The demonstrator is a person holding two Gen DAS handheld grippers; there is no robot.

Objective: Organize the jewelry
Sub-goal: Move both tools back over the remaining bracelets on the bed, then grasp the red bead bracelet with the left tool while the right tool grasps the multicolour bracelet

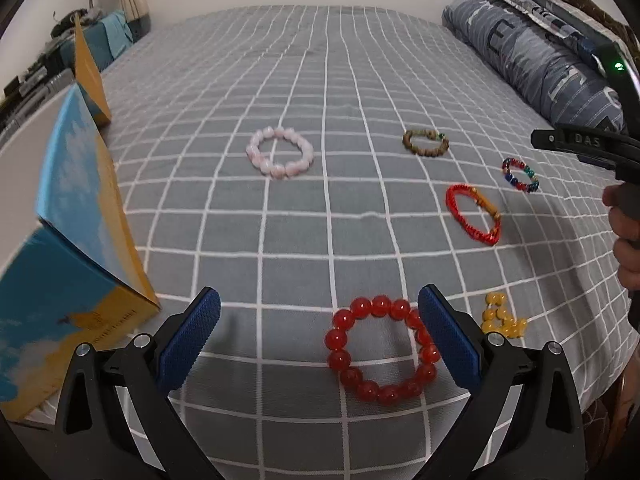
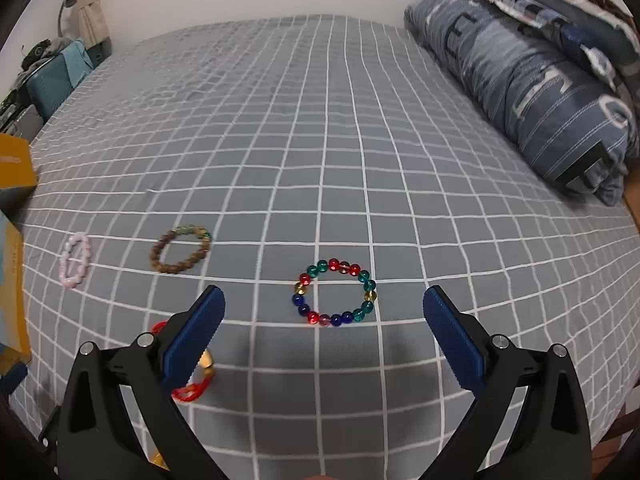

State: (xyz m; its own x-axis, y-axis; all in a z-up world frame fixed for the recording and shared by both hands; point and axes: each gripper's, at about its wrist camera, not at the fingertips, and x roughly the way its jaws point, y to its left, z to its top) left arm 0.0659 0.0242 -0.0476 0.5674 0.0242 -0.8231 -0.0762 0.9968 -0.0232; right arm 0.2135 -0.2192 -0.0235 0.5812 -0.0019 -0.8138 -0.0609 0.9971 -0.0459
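Nothing sorted yet, my judgement: six bracelets loose on grey checked bed [image 1: 320,80], blue-yellow cardboard box [image 1: 80,248] unused. Left gripper [image 1: 318,340] jaws apart beside red glass-bead bracelet [image 1: 380,350]; right gripper [image 2: 324,340] jaws apart before multicoloured bead bracelet [image 2: 336,298].

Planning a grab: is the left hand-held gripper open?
Open: the left hand-held gripper has its fingers spread wide, holding nothing, above the red bead bracelet.
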